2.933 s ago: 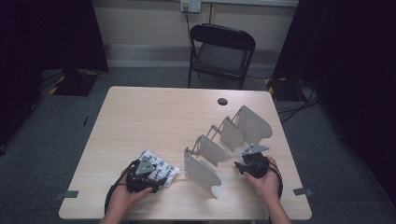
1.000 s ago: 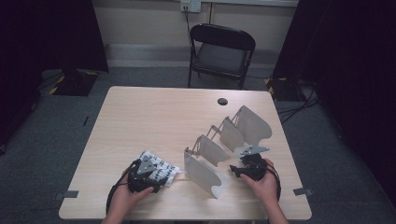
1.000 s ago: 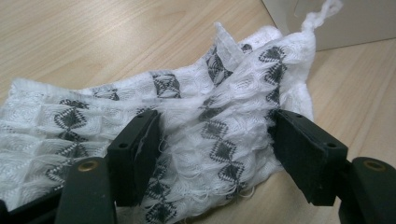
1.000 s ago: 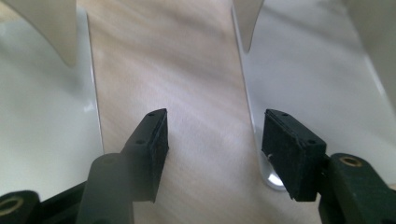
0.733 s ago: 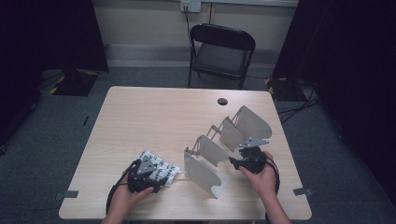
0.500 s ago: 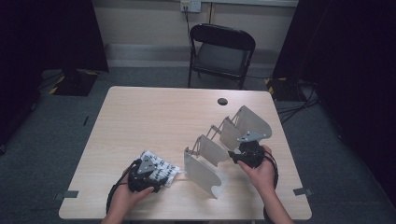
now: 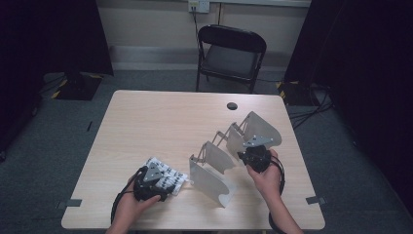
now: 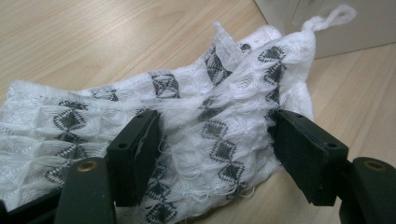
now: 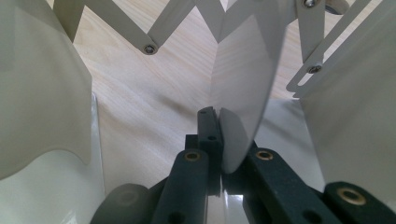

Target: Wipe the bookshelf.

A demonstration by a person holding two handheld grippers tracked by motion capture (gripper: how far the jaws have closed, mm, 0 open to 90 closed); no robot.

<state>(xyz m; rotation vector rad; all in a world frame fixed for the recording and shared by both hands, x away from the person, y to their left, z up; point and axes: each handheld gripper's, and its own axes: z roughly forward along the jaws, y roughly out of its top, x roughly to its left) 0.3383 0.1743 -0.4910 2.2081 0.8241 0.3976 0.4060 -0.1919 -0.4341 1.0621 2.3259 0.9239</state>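
A white cloth [image 7: 169,171] with black diamonds lies bunched at the table's near left. My left gripper [image 7: 165,181] holds it: in the left gripper view the gripper [image 8: 215,140] has a raised fold of the cloth [image 8: 224,93] squeezed between its pads. To the right stands a white folding rack [image 7: 214,170] of curved panels joined by scissor links. My right gripper [image 7: 245,155] is at its far side. Its jaws have just been closing, and in the right gripper view the gripper [image 9: 217,116] pinches the lower edge of one thin panel [image 9: 243,74].
The wooden table [image 7: 146,122] has a small black round object [image 7: 232,105] near its far edge. A black folding chair [image 7: 231,48] stands behind the table. More rack panels [image 9: 42,93] rise close on both sides of my right gripper.
My right gripper has moved up and away from me into the rack and closed on a panel's edge. The left gripper and the cloth have stayed put.
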